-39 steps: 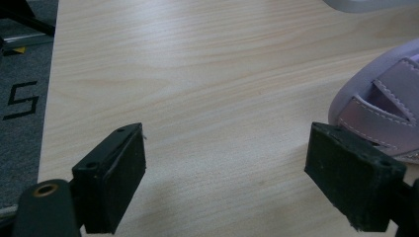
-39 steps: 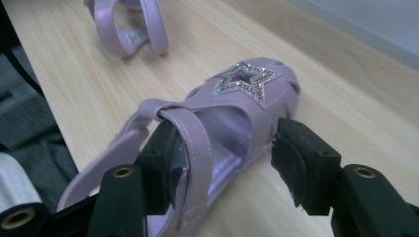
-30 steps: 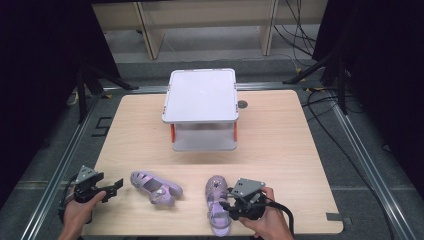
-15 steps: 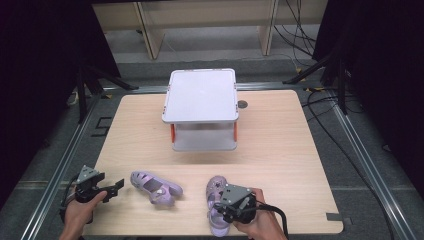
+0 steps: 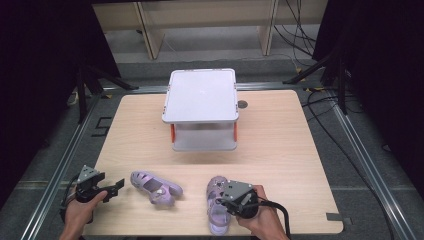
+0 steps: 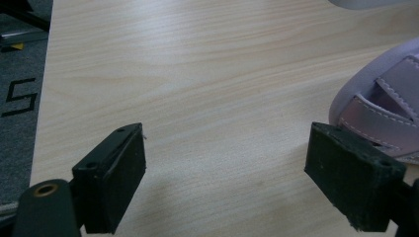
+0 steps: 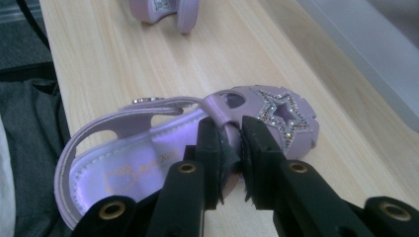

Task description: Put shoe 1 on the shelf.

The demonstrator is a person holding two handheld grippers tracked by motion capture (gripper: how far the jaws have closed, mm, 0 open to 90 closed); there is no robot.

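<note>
Right claw on sandal.
My right gripper (image 7: 231, 153) pinches the near sandal (image 7: 188, 143) upper; left gripper (image 6: 242, 182) spread, other sandal (image 6: 380, 98) just beside its right jaw.

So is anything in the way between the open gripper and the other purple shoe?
Nothing visible. The left gripper is open, and between it and the left sandal lies bare table. In the left gripper view the sandal's toe already sits right by one jaw. The right gripper is shut on the right sandal.
</note>
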